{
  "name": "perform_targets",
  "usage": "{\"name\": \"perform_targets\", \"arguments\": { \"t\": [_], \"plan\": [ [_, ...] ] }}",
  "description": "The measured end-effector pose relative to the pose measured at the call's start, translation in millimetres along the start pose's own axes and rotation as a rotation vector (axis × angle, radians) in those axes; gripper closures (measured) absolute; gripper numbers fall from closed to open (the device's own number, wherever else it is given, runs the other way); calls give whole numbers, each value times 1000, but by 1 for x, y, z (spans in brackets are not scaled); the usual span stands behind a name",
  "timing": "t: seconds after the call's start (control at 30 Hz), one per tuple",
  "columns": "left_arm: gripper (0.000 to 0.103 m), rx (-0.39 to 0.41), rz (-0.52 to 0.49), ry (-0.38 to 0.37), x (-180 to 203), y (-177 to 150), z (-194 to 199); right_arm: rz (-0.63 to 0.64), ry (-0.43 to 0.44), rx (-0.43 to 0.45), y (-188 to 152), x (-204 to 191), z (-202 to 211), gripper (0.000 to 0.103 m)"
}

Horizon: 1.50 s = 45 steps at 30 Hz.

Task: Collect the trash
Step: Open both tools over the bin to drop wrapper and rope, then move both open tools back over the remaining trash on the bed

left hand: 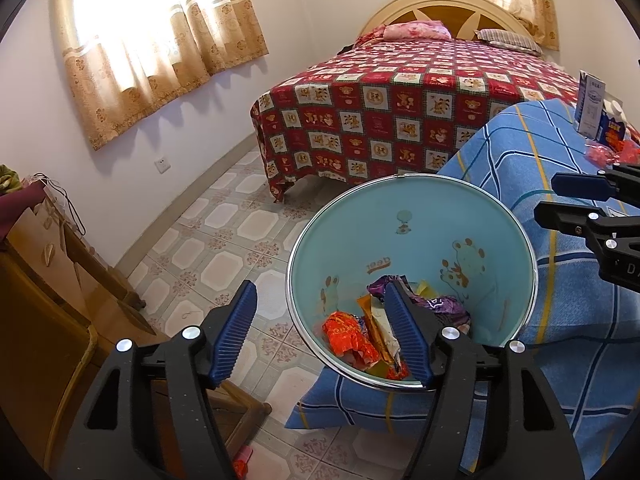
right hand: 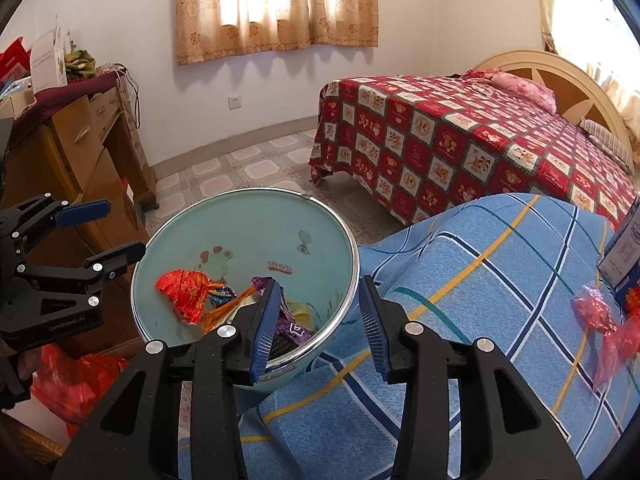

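A pale blue trash bin (left hand: 412,216) with a metal rim stands against the blue checked cloth (left hand: 560,320); it also shows in the right wrist view (right hand: 248,224). Inside lie several crumpled wrappers, one orange-red (left hand: 348,338) (right hand: 186,294) and one purple (left hand: 444,304). My left gripper (left hand: 320,336) is open and empty, straddling the bin's left rim. My right gripper (right hand: 320,328) is open and empty, straddling the bin's right rim. Red wrappers (right hand: 600,316) lie on the cloth at the right, beside a blue and white carton (right hand: 624,256).
A bed with a red patterned cover (left hand: 400,112) stands behind. A wooden dresser (right hand: 80,160) stands at the left on the tiled floor (left hand: 224,232). A red plastic bag (right hand: 76,384) lies on the floor below the left gripper.
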State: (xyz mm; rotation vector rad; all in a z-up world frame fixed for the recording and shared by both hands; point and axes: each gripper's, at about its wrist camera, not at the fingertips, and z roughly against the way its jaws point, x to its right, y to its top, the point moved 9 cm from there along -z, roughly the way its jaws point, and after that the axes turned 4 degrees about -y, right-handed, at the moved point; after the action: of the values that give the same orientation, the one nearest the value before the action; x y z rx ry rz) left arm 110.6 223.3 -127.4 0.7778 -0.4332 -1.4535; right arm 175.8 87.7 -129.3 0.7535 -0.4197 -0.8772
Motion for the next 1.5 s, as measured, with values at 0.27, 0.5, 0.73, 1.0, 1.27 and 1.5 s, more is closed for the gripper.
{"name": "perform_targets", "arguments": {
  "t": [0.27, 0.5, 0.73, 1.0, 1.27, 1.5],
  "plan": [
    [30, -1, 0, 2, -1, 0, 0, -4, 1, -1, -2, 3, 1, 57],
    [14, -5, 5, 7, -3, -3, -1, -15, -15, 6, -9, 9, 4, 47],
    [10, -15, -18, -1, 13, -7, -3, -33, -35, 20, -15, 21, 13, 32],
    [7, -16, -85, -44, 55, -7, -4, -54, -88, 9, -34, 49, 31, 28],
    [6, 12, -129, -92, 100, 8, -2, -104, -169, -1, -60, 93, 54, 27],
    [6, 42, -165, -151, 151, 25, 1, -152, -254, -2, -85, 140, 80, 25]
  ]
}}
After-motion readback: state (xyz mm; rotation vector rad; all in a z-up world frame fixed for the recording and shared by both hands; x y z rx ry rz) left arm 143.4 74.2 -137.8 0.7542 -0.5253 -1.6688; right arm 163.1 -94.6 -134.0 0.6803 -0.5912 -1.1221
